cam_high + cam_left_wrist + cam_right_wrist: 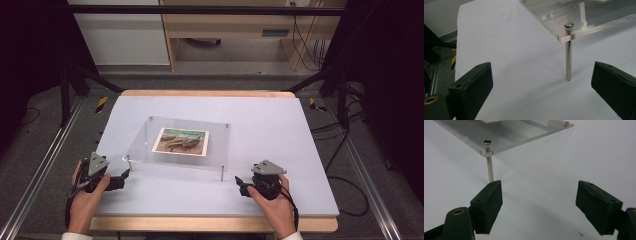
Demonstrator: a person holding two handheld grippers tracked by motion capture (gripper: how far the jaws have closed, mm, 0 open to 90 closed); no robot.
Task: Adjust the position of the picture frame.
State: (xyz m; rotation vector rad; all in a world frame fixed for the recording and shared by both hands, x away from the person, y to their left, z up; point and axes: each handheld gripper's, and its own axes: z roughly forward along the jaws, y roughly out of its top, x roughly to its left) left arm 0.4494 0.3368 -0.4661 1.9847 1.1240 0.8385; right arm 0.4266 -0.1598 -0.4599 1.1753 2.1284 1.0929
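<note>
Clear acrylic plate (185, 131) sits in the middle of the tabletop (280, 125), raised on thin metal legs at its corners, a picture card (180, 141) lying flat under the sheet near its centre. Left gripper (120, 178) rests near the tabletop's front-left corner, jaws spread wide, nothing between them, pointing at the plate's near-left leg (568, 58), close but apart from it. Left hand (85, 197) wraps the gripper body from below. Right gripper (240, 184) sits near the front edge toward the right, jaws also spread, empty, just beside the plate's near-right leg (490, 168) without touching. Right hand (275, 205) holds it from the front edge. Legs stand upright, screw caps on top of the sheet. Plate lies level, closer to the front edge than the back.
</note>
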